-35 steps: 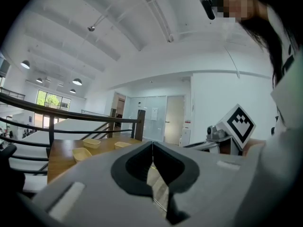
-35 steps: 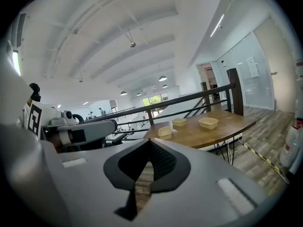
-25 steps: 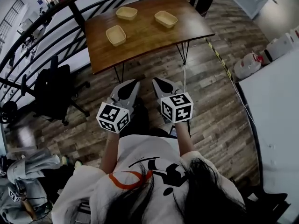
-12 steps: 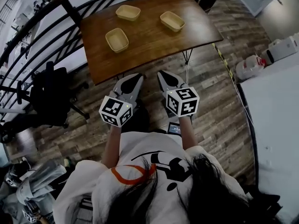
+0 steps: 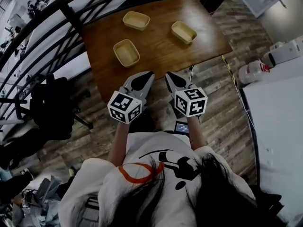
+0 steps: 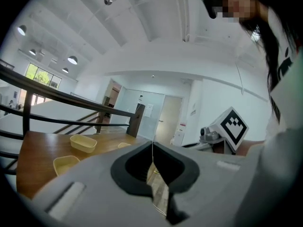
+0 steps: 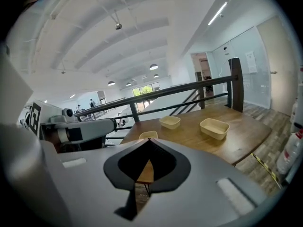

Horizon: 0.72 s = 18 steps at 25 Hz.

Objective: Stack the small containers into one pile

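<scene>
Jaws of the left gripper (image 6: 152, 144) are pressed together tip to tip with nothing between them; the right gripper (image 7: 147, 141) is the same, its jaws closed and empty; both are held at the near edge of the desk (image 5: 161, 48), pointing toward it, and neither touches a container.

All the task's things lie on the desk, each well apart from the others, none nested yet; the near container (image 5: 126, 52) sits on the desk's left half, closest to its near edge; the far-left container (image 5: 136, 20) sits by the desk's far edge; the right container (image 5: 183, 31) sits on the desk's right half.

They are shallow, open-topped, tan rectangular trays with thin walls and a small rim; I judge them light and a little flexible, with sloped sides that should nest readily; being light, they may skid on the smooth wood if nudged. The best hold looks like a gentle pinch over one wall, one jaw inside and one outside, just under the rim; a hard squeeze could buckle the wall.

Count: three containers, all alike; two grippers; one desk.
</scene>
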### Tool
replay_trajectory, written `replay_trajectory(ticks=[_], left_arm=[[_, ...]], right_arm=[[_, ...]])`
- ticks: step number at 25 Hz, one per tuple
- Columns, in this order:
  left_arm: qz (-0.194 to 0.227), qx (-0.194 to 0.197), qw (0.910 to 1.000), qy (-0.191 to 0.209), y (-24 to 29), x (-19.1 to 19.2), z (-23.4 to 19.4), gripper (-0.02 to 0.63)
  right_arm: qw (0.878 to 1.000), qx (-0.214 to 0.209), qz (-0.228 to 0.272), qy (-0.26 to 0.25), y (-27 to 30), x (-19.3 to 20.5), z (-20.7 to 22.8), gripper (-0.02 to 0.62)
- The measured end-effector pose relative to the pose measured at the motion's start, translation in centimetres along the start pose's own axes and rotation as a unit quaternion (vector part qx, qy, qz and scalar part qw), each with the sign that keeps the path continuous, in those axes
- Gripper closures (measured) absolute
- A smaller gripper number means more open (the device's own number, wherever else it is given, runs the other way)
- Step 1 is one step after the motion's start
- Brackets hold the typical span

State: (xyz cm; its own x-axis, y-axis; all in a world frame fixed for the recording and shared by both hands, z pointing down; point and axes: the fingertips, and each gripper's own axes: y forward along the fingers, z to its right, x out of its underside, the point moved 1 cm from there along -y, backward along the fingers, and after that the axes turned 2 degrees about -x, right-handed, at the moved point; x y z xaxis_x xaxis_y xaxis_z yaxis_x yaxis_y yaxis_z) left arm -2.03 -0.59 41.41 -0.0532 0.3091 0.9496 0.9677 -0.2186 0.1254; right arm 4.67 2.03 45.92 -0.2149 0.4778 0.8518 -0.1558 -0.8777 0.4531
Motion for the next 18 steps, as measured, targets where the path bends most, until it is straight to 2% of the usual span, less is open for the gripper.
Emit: replay_trajectory(ticks=[7, 18], left_arm=[[-0.004, 0.013, 0.9999, -0.010, 1.0, -0.5, -4.4, 0.606], [-0.020, 0.026, 0.9993, -0.020, 3.5, 0.6, -6.0, 0.606]], right_arm=[[1.000, 0.021, -0.009, -0.002, 3.1, -1.4, 0.6, 0.577], [0.998, 0.065, -0.013, 0.018, 4.1, -2.5, 6.5, 0.577]])
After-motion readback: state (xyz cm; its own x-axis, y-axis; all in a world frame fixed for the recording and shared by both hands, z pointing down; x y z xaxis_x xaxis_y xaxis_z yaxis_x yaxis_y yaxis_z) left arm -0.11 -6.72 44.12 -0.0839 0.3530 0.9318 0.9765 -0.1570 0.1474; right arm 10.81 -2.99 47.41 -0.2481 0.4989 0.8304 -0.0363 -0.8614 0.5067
